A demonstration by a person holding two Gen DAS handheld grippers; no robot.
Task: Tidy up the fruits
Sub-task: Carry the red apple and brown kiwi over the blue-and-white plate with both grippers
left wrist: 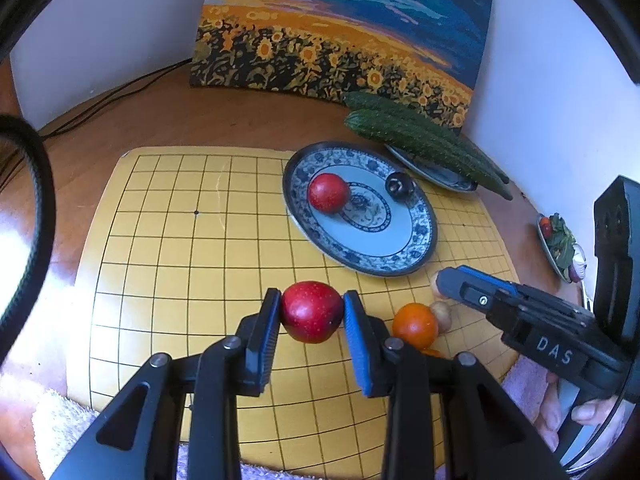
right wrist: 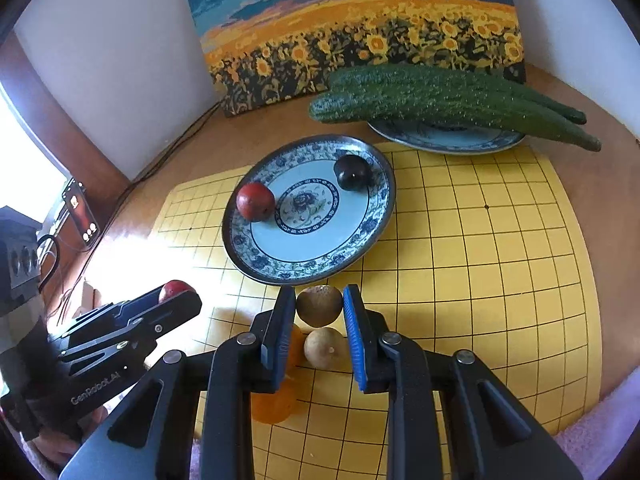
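Observation:
My left gripper (left wrist: 311, 312) is shut on a red apple (left wrist: 311, 312) just above the yellow grid mat (left wrist: 180, 240). My right gripper (right wrist: 319, 306) is shut on a brown round fruit (right wrist: 319, 306). A second brown fruit (right wrist: 325, 347) lies on the mat between its fingers, closer in. An orange (left wrist: 415, 325) lies beside it. The blue-patterned plate (right wrist: 320, 248) holds a red fruit (right wrist: 255, 201) and a dark plum (right wrist: 352, 172).
Two cucumbers (right wrist: 448, 98) lie on a second plate (right wrist: 444, 142) at the back. A sunflower painting (right wrist: 360, 28) leans on the wall. A small dish of vegetables (left wrist: 560, 246) sits to the right. Cables (left wrist: 100, 100) and a phone (right wrist: 80, 216) lie left.

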